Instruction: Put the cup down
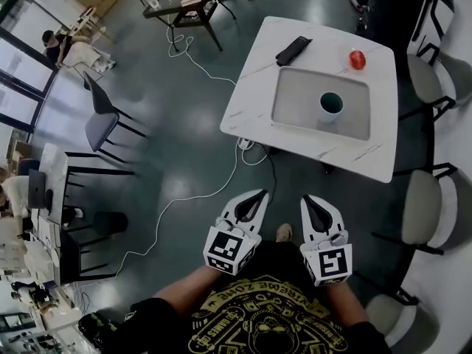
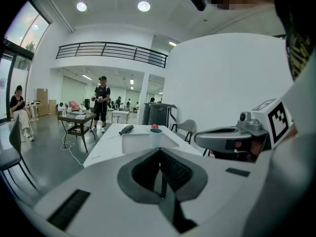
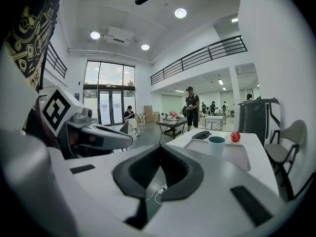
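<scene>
Cup [image 1: 331, 103] stands upright in the tray [image 1: 291, 102], well ahead of left hand-held gripper [image 1: 257, 195] and right hand-held gripper [image 1: 307, 199], both clenched empty: placement judged complete.

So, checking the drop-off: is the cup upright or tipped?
Upright: the cup stands in the tray, mouth facing up.

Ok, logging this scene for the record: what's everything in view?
white marble-look square table: one, white, ahead
shallow grey rectangular tray: one, grey, on the table
white cup with teal inside: one, white, in the tray
small red round object: one, red, table's far corner
flat black oblong object: one, black, table's far edge
white floor cable: one, white, left of table
chairs: several, pale right, dark left
left gripper, right gripper: two, white, shut, at waist
</scene>
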Tool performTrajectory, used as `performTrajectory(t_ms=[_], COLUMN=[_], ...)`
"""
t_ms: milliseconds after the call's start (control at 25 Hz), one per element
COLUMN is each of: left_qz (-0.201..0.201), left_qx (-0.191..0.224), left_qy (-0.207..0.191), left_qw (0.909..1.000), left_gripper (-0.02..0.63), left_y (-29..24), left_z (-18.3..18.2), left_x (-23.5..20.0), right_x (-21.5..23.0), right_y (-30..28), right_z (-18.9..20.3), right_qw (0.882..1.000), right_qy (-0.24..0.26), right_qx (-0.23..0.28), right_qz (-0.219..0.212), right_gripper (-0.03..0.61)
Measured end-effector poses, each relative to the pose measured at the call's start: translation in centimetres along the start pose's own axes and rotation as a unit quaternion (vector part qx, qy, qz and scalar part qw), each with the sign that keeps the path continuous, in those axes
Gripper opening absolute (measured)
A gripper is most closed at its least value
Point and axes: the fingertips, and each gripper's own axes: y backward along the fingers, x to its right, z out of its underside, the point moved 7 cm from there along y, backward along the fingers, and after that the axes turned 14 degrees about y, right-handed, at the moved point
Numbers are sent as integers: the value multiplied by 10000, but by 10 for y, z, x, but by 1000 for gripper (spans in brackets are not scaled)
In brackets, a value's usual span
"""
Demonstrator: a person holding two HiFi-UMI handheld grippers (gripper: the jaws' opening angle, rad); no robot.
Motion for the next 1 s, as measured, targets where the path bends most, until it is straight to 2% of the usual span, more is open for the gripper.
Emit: performTrajectory(t_ms=[520,760,1000], left_qz=[308,517,559], left_qx=[223,302,338], left_qy=[-182,-283,-224], left_qw=[9991,9978,9976], left_gripper=[9,9,9], left_y=[28,36,44], left_z=[-22,-32,-36], left_x=[-49,-62,-76], right_x=[-56,-66,-75], right_y=[-25,-34,-39], right_z=[-30,-43,-48], right_qw=[9998,9990,9983], right_qy=[28,59,27], right_qx=[-2,-4,-65], right_qz=[202,447,572], right_gripper=[5,3,3])
